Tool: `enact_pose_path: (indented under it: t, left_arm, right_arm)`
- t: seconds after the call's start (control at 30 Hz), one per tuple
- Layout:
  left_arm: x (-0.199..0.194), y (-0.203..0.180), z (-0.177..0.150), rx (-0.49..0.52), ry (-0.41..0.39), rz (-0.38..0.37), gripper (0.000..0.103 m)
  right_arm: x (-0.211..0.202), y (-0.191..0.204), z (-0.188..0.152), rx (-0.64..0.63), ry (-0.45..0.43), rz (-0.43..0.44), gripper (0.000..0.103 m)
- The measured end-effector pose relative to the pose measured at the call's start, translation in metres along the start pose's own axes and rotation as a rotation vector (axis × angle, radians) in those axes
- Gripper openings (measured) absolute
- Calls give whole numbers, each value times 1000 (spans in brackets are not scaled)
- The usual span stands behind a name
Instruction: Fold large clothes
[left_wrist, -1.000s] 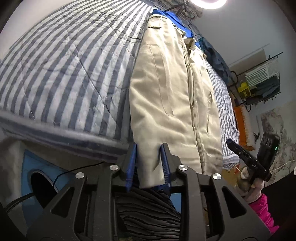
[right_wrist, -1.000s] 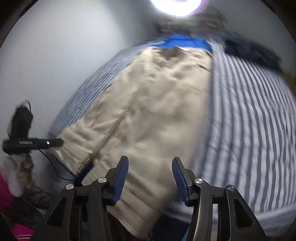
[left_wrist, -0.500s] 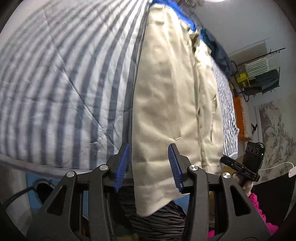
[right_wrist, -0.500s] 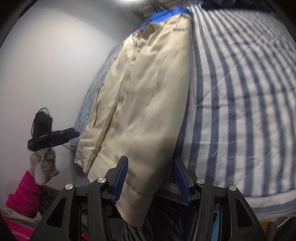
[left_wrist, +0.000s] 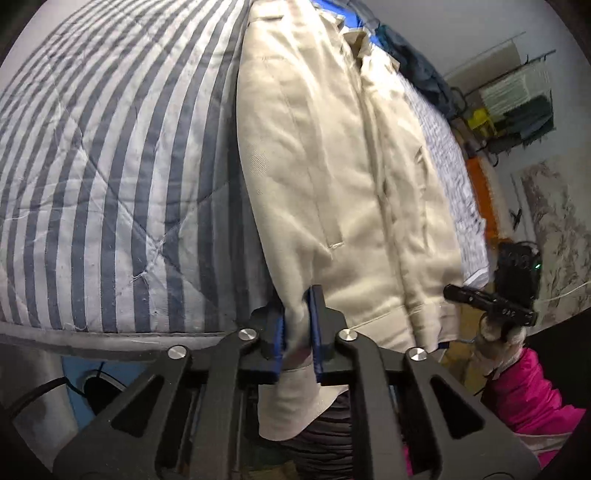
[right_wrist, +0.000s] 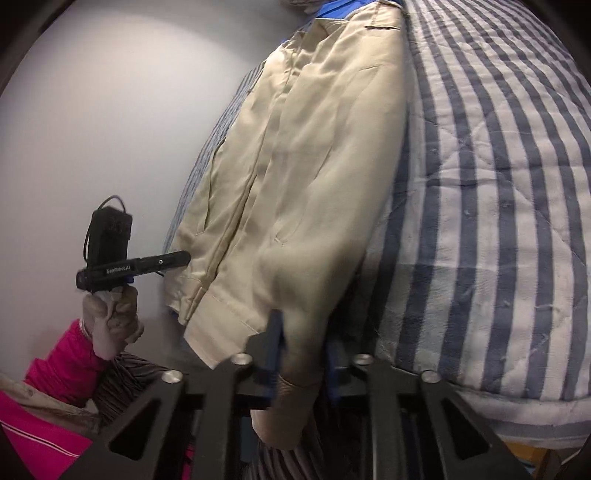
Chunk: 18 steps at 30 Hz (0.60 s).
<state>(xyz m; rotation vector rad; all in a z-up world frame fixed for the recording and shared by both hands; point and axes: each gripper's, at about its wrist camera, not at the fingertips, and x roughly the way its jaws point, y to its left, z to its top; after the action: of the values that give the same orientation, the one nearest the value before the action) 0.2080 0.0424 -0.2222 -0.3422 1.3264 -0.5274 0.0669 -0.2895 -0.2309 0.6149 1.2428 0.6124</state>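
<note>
Bottom centre of both views: my left gripper (left_wrist: 297, 328) and right gripper (right_wrist: 301, 354), jaws just closing, each clamp the beige jacket's (left_wrist: 332, 166) hem corners on the striped bed (left_wrist: 92, 166).

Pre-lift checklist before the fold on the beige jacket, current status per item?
1. Left hand-held gripper clamped on a cuff of the beige jacket after closing: ok.
2. Right hand-held gripper clamped on the other cuff after closing: ok.
3. Jacket lying flat along the striped quilt: ok.
4. Hem overhangs the bed edge: ok.
5. Collar end free of the blue garment beneath it: cannot tell.
6. How much cloth each grip has: cannot tell.
</note>
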Motion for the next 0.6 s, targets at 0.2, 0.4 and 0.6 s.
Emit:
enact_pose_path:
  t: [0.2, 0.4, 0.6]
  left_arm:
    - [-25, -10, 10, -51, -53, -72, 5]
    - [-44, -27, 43, -57, -113, -111, 5]
    - [-37, -31, 93, -111, -152, -127, 5]
  right_arm:
    - [-26, 14, 11, 41, -90, 90, 8]
    - [-46, 37, 43, 48, -168, 101, 7]
    - [-48, 42, 90, 69, -210, 28, 6]
